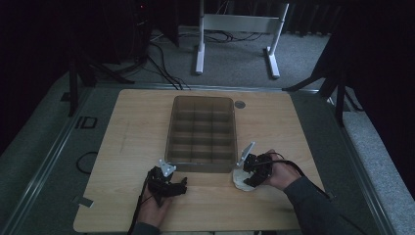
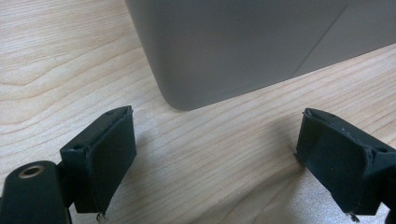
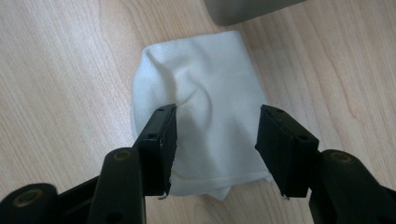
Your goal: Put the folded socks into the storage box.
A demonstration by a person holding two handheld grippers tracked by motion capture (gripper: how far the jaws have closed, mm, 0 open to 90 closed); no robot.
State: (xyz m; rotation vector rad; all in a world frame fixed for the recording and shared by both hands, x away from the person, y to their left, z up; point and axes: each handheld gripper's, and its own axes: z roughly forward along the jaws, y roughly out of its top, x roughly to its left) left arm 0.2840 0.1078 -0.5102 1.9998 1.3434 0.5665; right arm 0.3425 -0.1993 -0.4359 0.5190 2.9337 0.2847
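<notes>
Right gripper (image 3: 214, 144), jaws spread over the white cloth (image 3: 201, 98) (soft, folded), may pinch only one layer; left gripper (image 2: 215, 158) gapes empty near the divided box (image 1: 201, 133).

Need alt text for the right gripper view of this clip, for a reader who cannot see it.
The right gripper hangs open over a folded white cloth on a light wooden table, its two black jaws apart on either side of the cloth. A corner of a grey compartment box shows at the top edge.

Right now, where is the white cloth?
In the high view the white cloth lies on the table's near right side, just off the compartment box's near right corner, under the open right claw.
</notes>
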